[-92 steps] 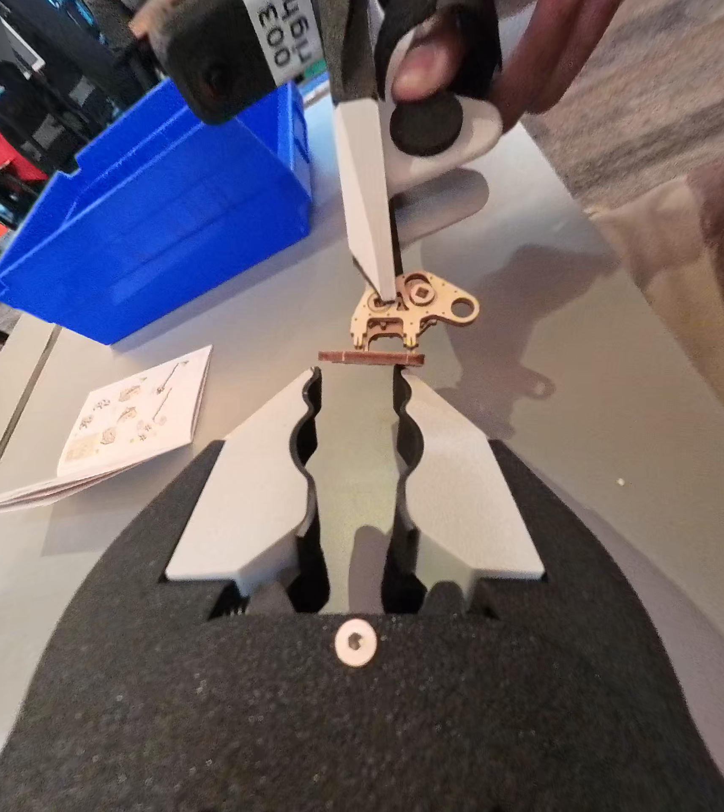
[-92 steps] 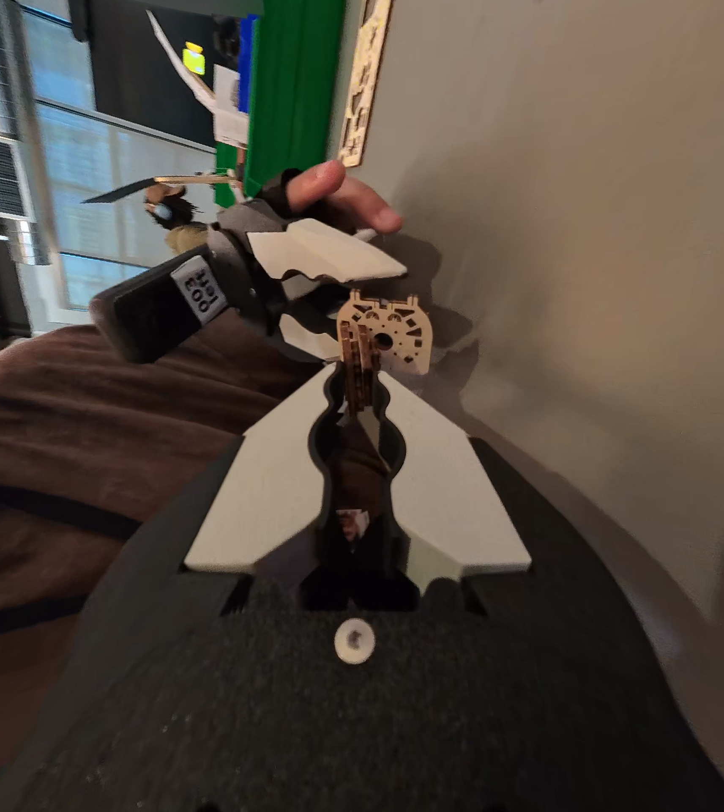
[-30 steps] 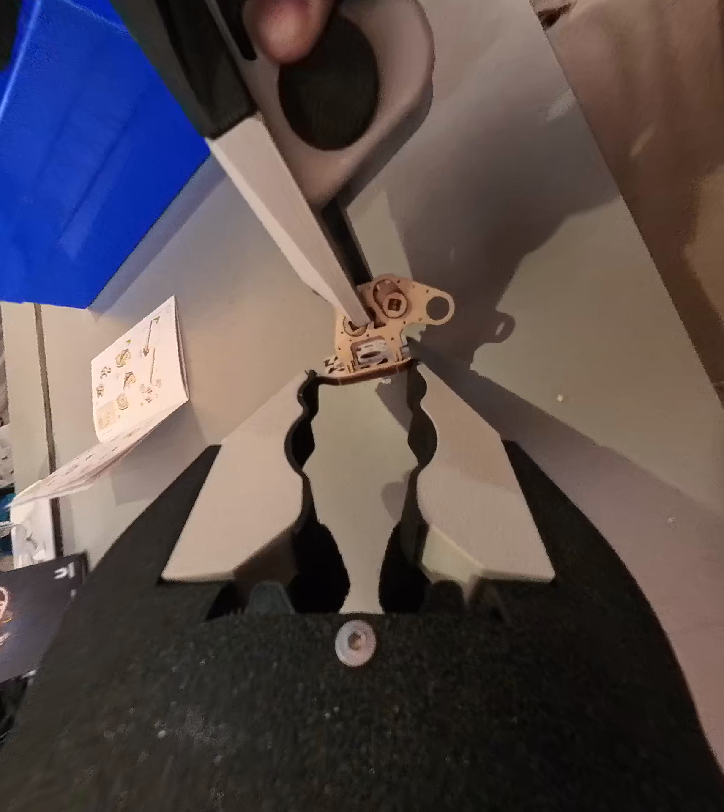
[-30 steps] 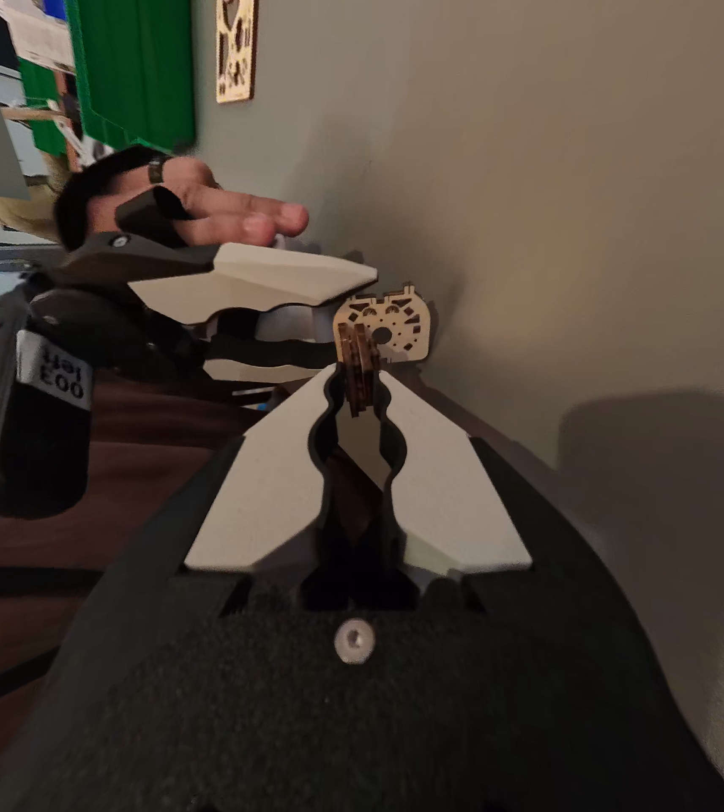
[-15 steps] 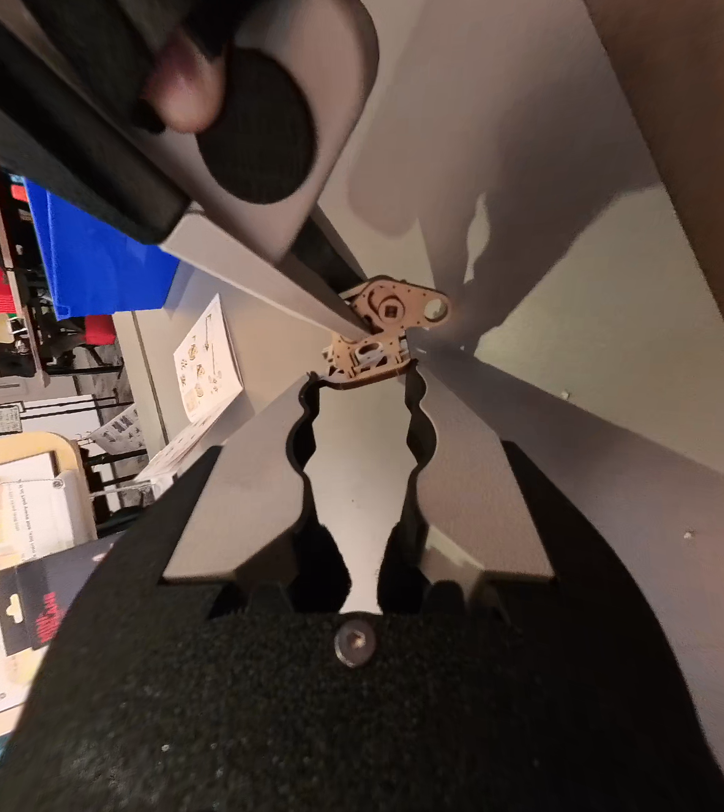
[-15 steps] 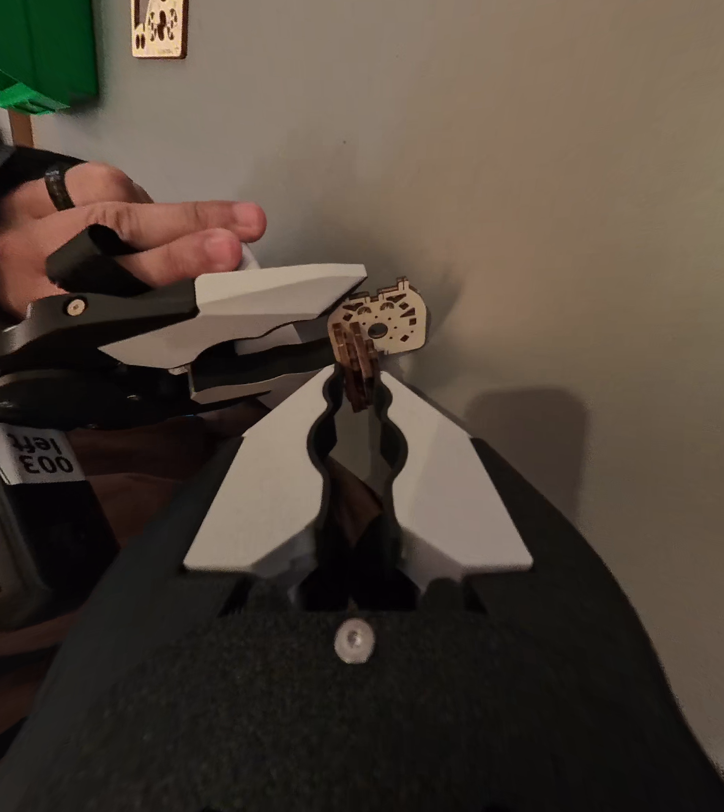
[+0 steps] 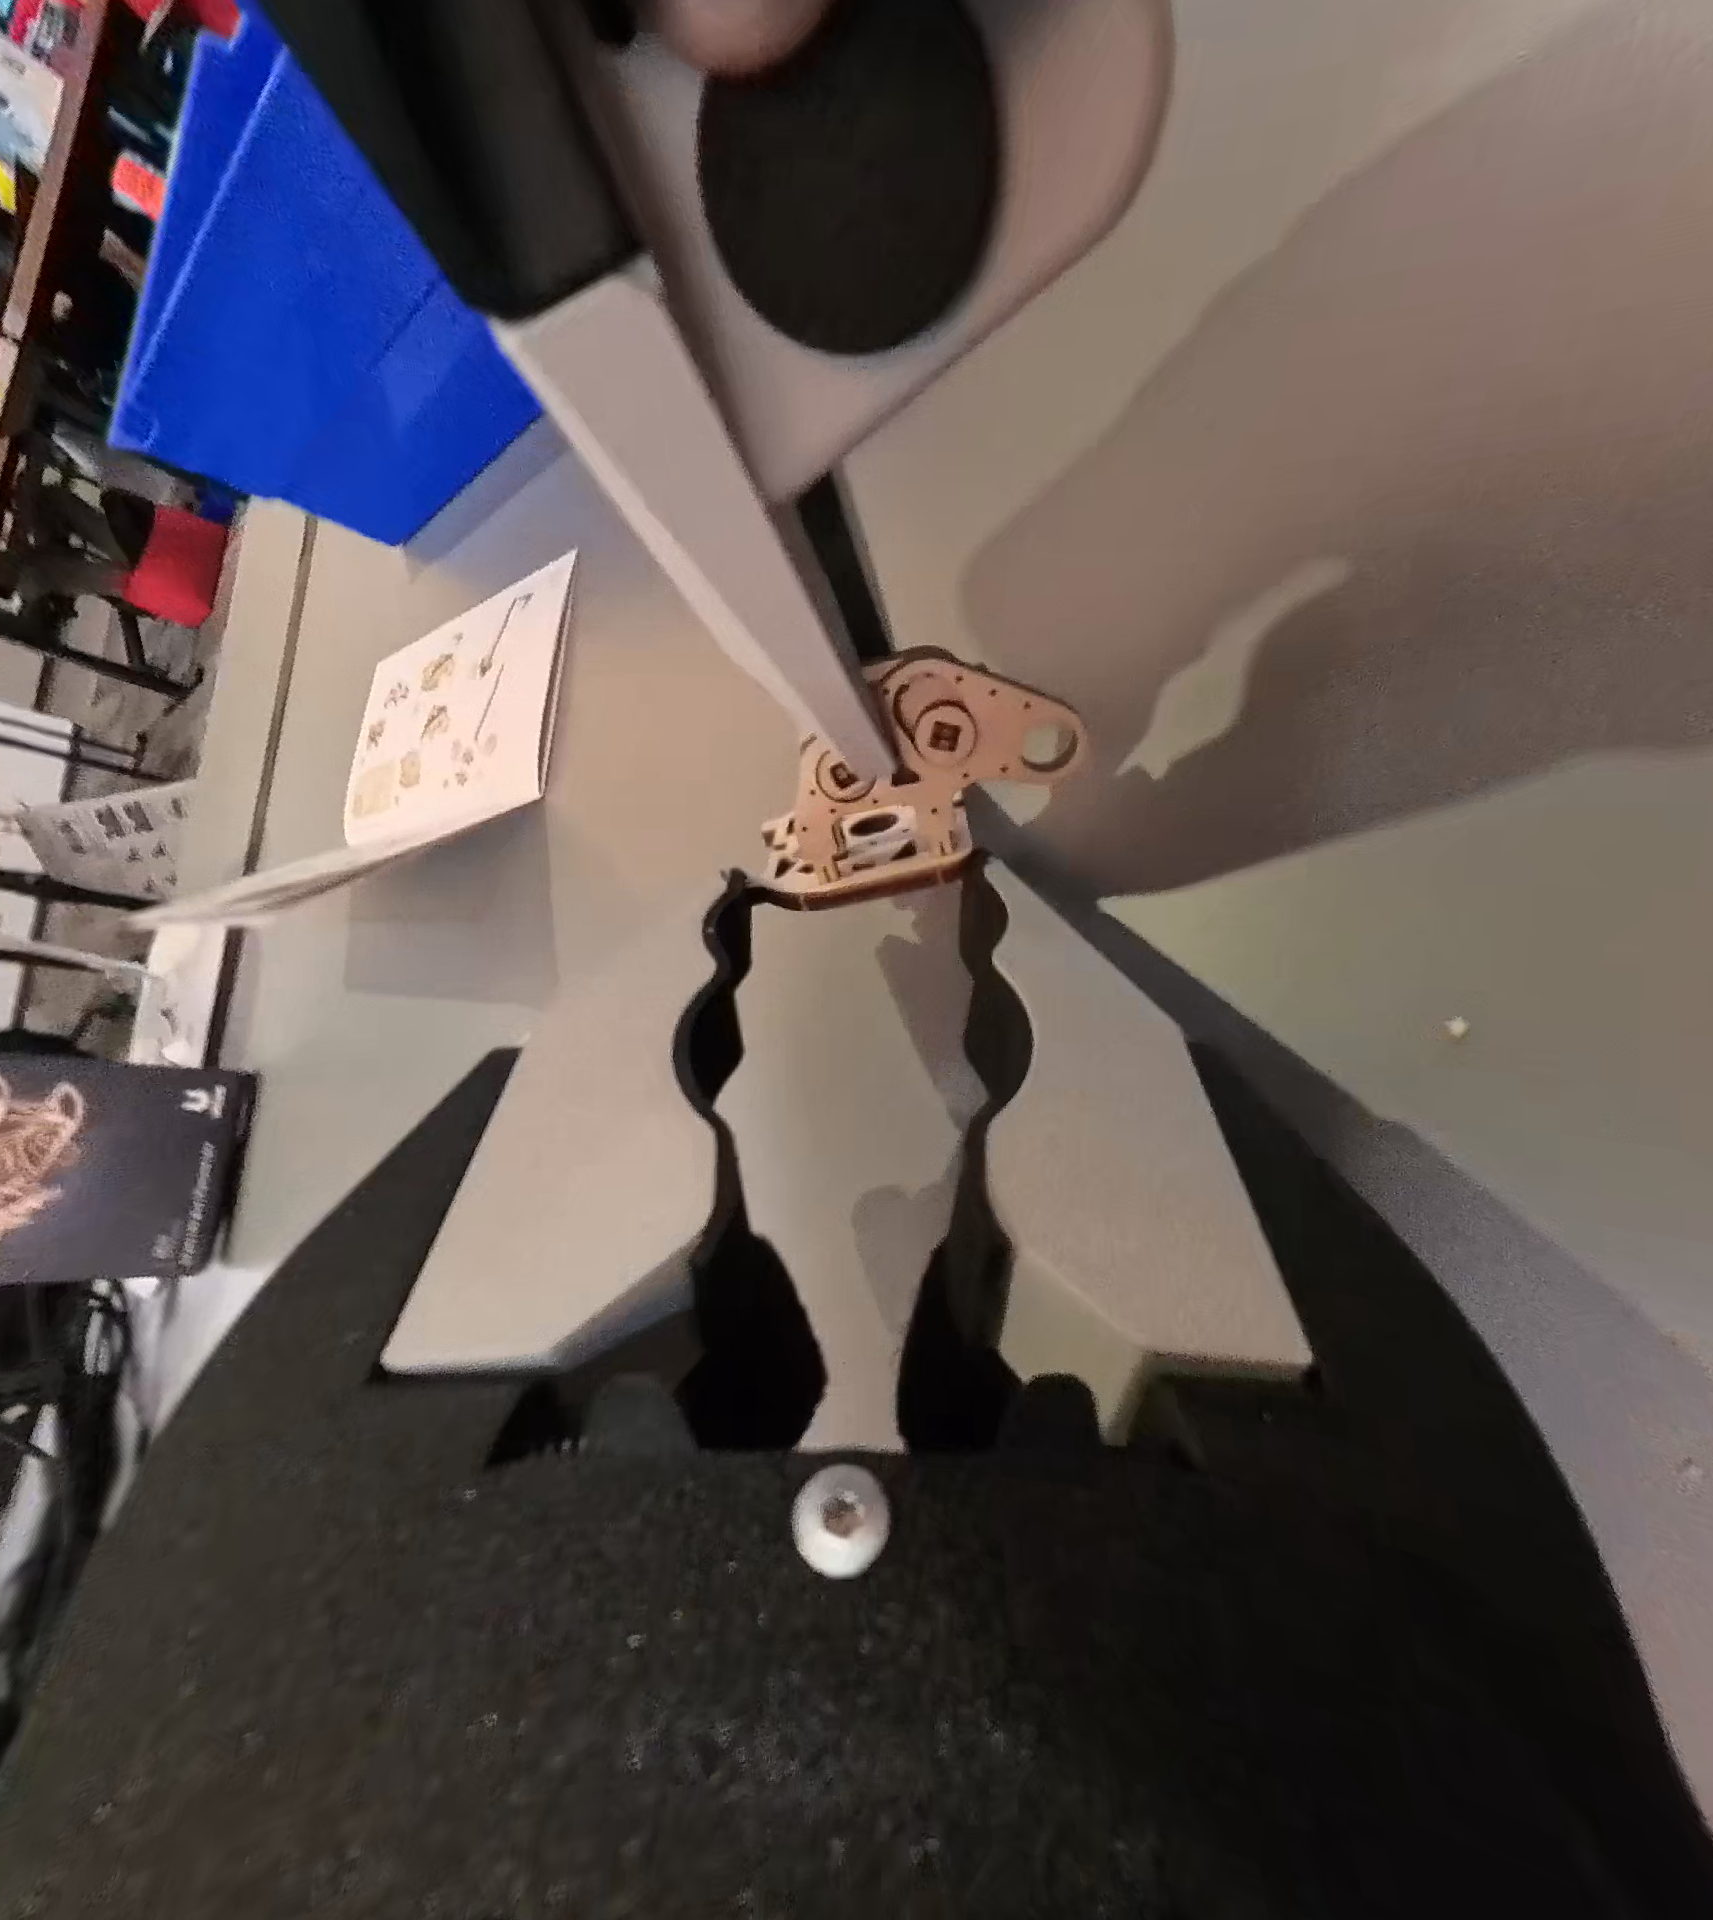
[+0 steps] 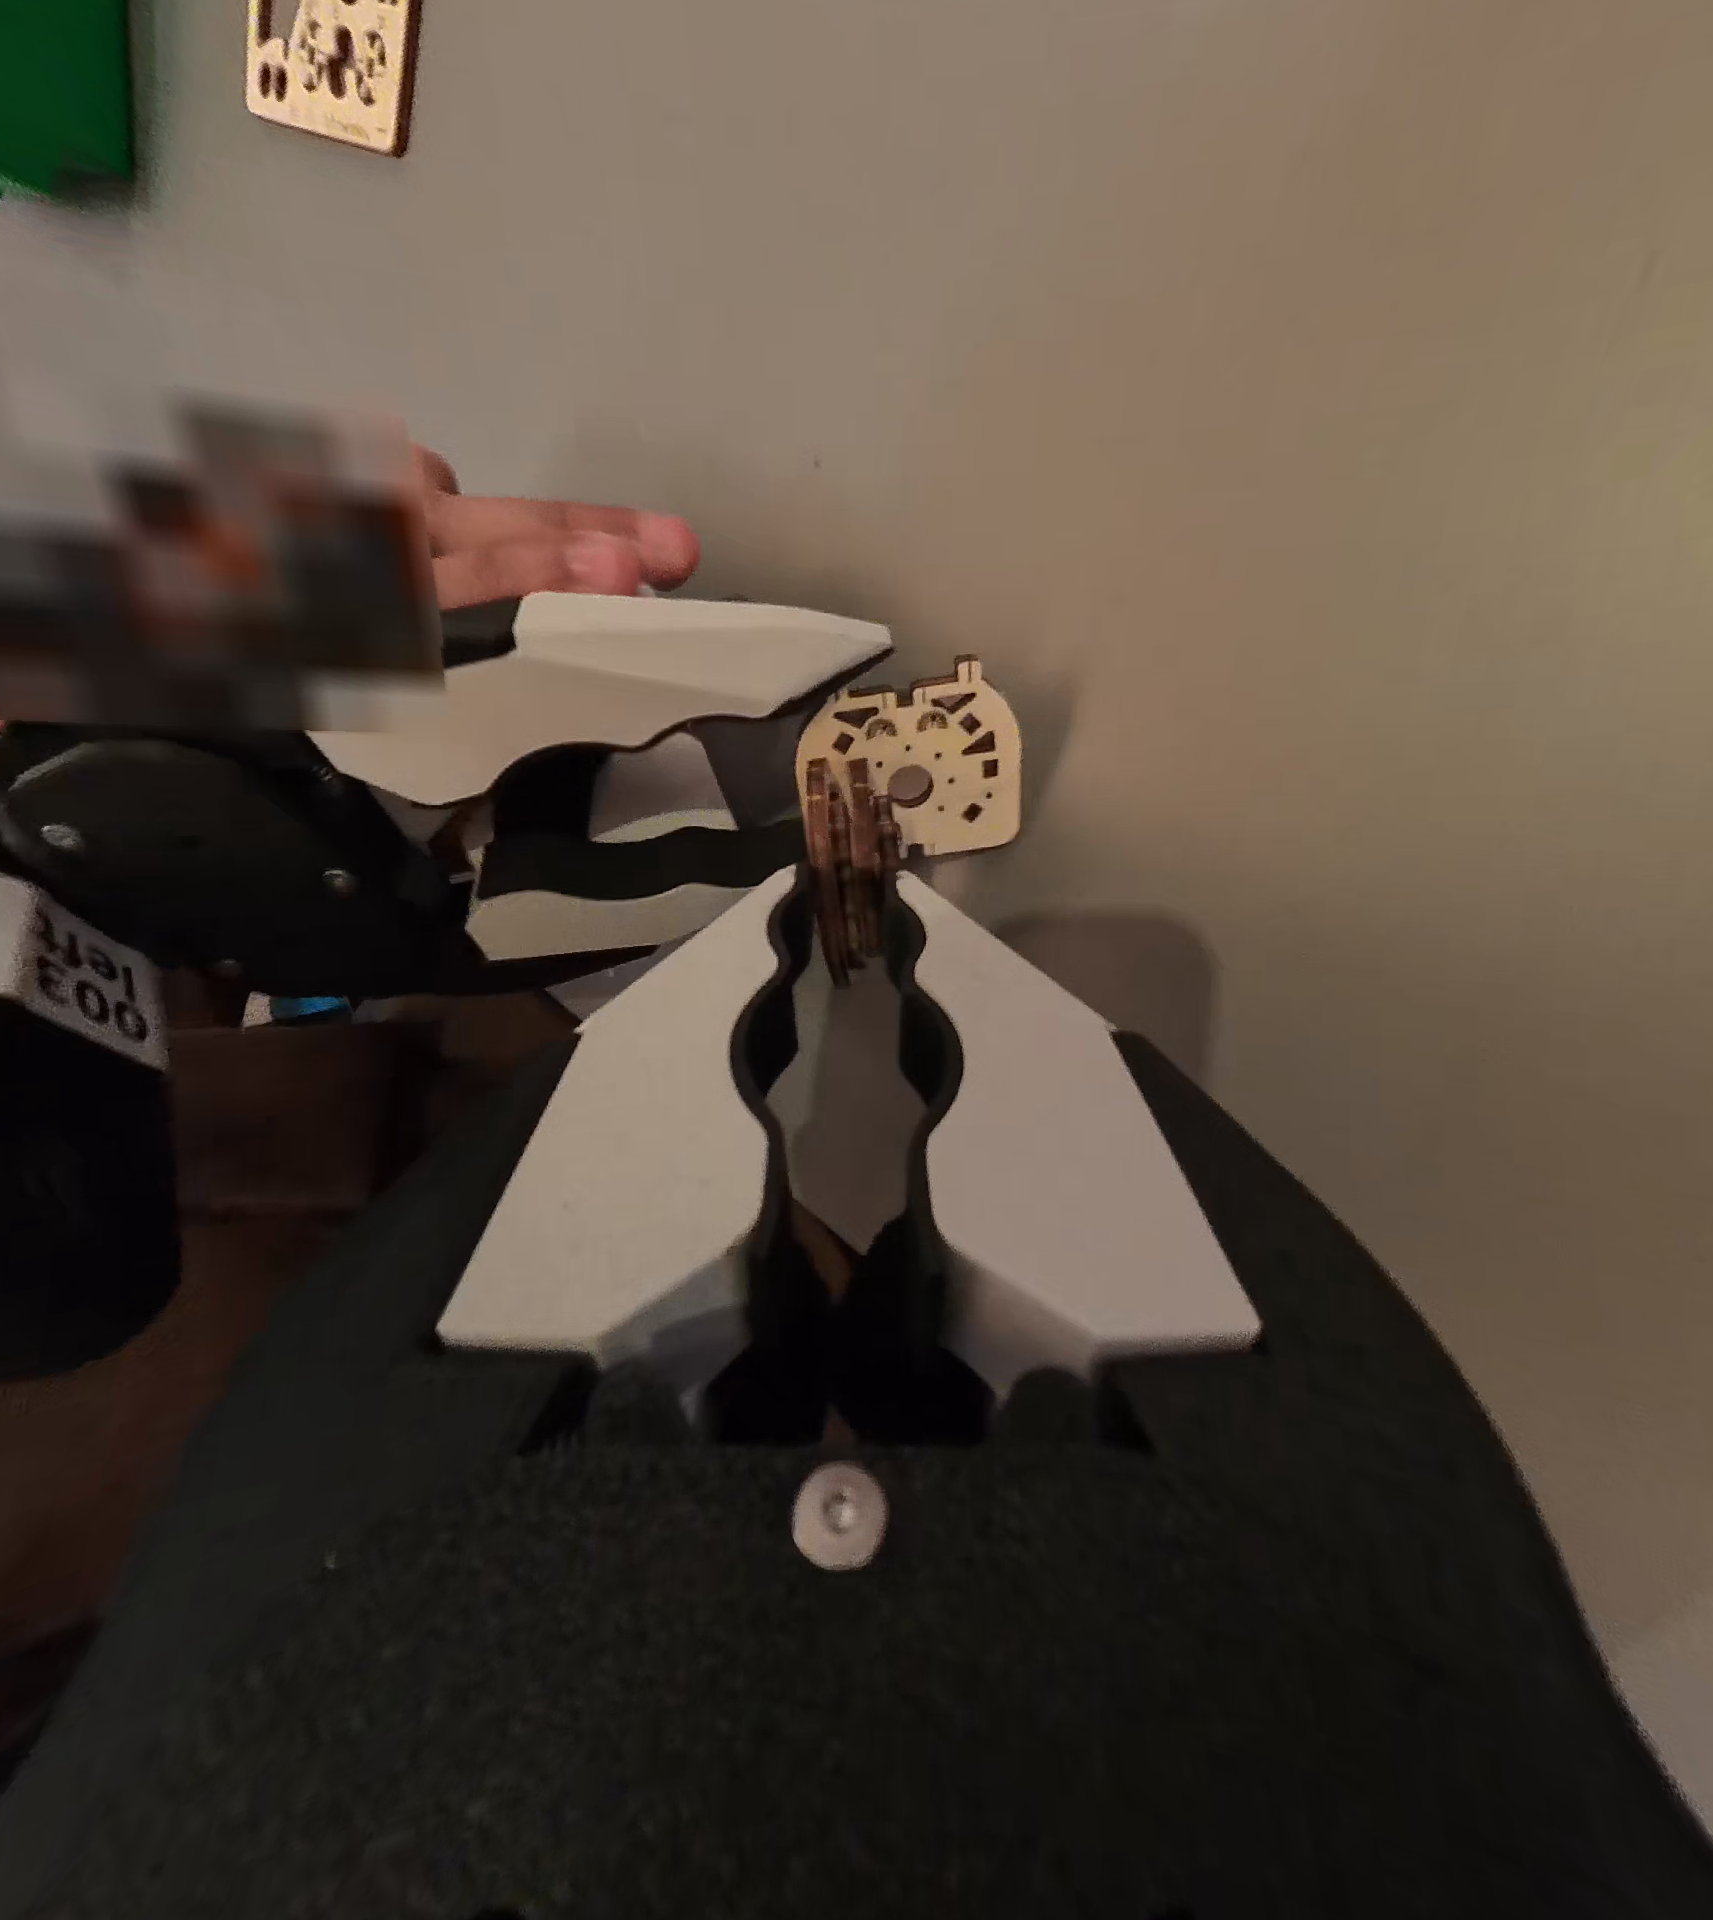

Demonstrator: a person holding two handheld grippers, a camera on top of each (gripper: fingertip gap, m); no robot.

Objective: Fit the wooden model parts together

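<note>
In the left wrist view my left gripper (image 7: 852,894) is shut across the width of a flat wooden plate (image 7: 862,847), seen almost edge-on at its fingertips. My right gripper (image 7: 873,758) reaches in from above and is shut on a cam-shaped wooden part (image 7: 977,727) that stands on the plate. In the right wrist view my right gripper (image 8: 847,894) pinches that layered part (image 8: 847,862) edge-on. The left gripper (image 8: 810,758) comes in from the left and holds the round plate with cut-outs (image 8: 945,769) against it. Both are held above the grey table (image 7: 1454,987).
A blue bin (image 7: 312,312), an open instruction booklet (image 7: 462,717) and a black model box (image 7: 52,1174) lie to the left. A green bin (image 8: 10,94) and a wooden sheet of cut-outs (image 8: 332,62) sit at the far end. A hand (image 8: 561,551) holds the left gripper.
Both grippers kept their hold and the two parts stayed together. The pair tilted and shifted, so the blue bin and table swung across the left view.
</note>
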